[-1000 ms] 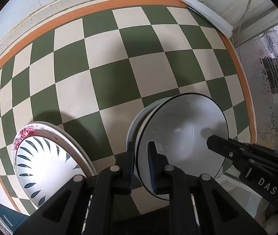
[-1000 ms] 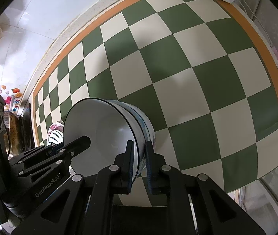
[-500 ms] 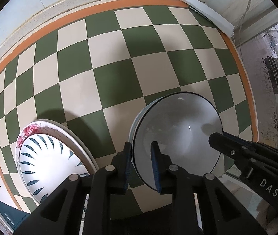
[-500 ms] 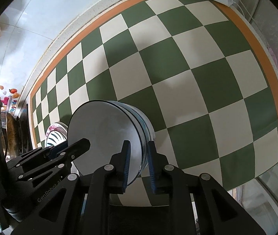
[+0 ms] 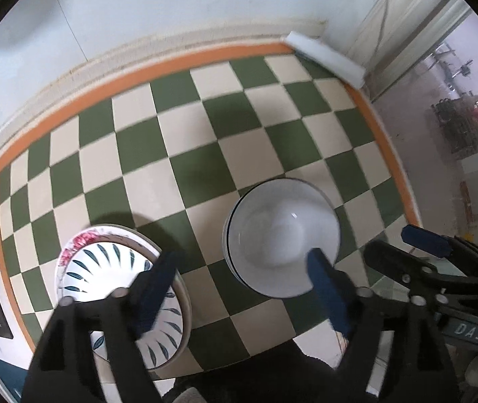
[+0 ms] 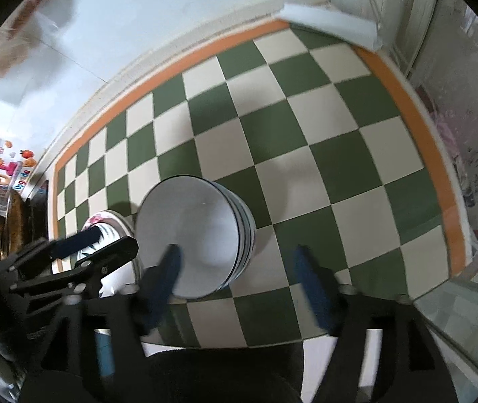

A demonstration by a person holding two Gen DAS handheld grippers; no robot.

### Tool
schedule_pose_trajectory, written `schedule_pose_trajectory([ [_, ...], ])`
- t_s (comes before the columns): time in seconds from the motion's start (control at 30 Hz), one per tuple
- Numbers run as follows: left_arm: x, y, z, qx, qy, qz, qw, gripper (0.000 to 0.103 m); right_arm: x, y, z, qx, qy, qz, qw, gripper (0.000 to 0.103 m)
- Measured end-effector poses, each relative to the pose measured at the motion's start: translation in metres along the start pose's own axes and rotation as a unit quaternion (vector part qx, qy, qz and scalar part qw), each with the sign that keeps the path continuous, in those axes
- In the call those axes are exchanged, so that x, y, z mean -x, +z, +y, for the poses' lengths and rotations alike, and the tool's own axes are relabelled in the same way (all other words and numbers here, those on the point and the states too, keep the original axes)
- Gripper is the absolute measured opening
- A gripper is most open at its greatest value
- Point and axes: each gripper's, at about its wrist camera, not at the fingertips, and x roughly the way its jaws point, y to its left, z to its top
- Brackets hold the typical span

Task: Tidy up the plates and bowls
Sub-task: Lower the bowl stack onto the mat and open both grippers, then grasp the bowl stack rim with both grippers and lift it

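Left wrist view: left hand-held gripper (image 5: 239, 288) spread above stacked bowls (image 5: 281, 240); right hand-held gripper (image 6: 239, 285) spread too.

glossy white ceramic bowls (image 5: 281, 240), glazed patterned plates (image 5: 104, 268), matt checkered cloth (image 5: 185, 141)

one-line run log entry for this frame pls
left tongs: open, empty | right tongs: open, empty | white bowl stack: on checkered cloth, free | patterned plates: stacked beside it
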Motion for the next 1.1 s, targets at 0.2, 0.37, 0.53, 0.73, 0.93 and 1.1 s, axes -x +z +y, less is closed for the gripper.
schedule_pose_trajectory([
  [0.2, 0.038, -0.011, 0.002, -0.004, -0.026, -0.028, 0.9992, 0.096, 0.053, -0.017, 0.006, 0.003, -0.001, -0.041, 0.999, 0.091],
  [0.37, 0.066, -0.023, 0.0, -0.019, -0.044, -0.042, 0.998, 0.096, 0.084, -0.034, 0.013, -0.001, 0.011, -0.06, 0.998, 0.093],
  [0.53, 0.084, -0.035, 0.002, -0.025, -0.05, -0.05, 0.9972, 0.099, 0.105, -0.052, 0.021, 0.004, 0.01, -0.077, 0.997, 0.094],
  [0.73, 0.094, -0.045, 0.006, -0.017, -0.06, -0.055, 0.9965, 0.1, 0.114, -0.065, 0.025, 0.0, 0.02, -0.078, 0.997, 0.095],
  [0.93, 0.094, -0.046, 0.007, -0.018, -0.066, -0.063, 0.9957, 0.101, 0.113, -0.065, 0.027, 0.003, 0.019, -0.081, 0.997, 0.097],
  [1.1, 0.08, -0.036, 0.01, -0.024, -0.052, -0.079, 0.9952, 0.101, 0.107, -0.059, 0.028, 0.012, 0.024, -0.089, 0.996, 0.099],
])
